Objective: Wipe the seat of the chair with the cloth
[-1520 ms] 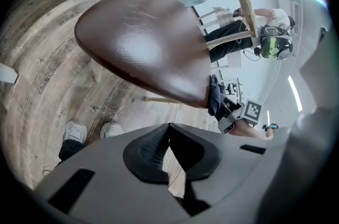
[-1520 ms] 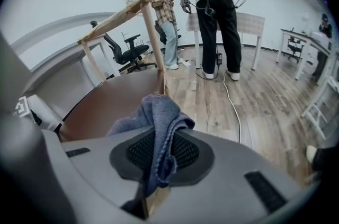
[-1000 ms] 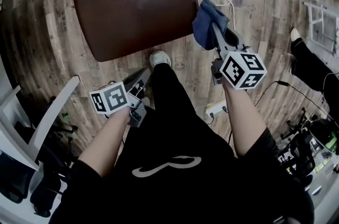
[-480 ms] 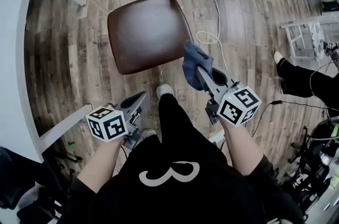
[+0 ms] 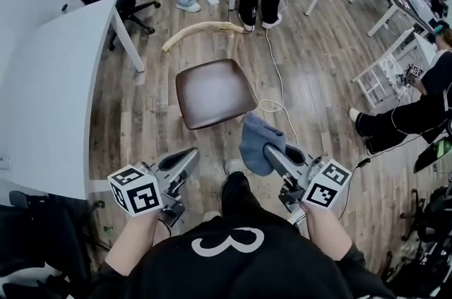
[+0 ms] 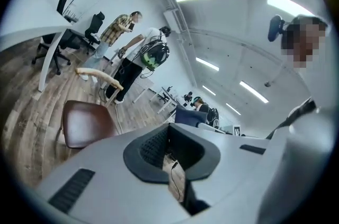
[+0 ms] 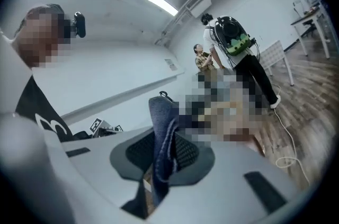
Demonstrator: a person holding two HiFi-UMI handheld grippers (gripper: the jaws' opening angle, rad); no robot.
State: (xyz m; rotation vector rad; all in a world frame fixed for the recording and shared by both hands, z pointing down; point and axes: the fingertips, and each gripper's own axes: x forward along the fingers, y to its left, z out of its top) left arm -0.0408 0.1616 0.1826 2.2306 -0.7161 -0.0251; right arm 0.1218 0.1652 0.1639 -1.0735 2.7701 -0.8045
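Right claw (image 5: 270, 151), clamping the cloth (image 5: 254, 137), has backed off the seat (image 5: 214, 91).

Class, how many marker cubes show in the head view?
2. One cube on the left gripper, lower left; the other on the right gripper, with the cloth, lower right. None seems hidden.

Torso: black short-sleeved T-shirt (image 5: 233, 268), white chest print. Grey left gripper (image 5: 189, 157), grey right gripper (image 5: 269, 149); black-and-white marker cube (image 5: 134, 189) behind each claw.
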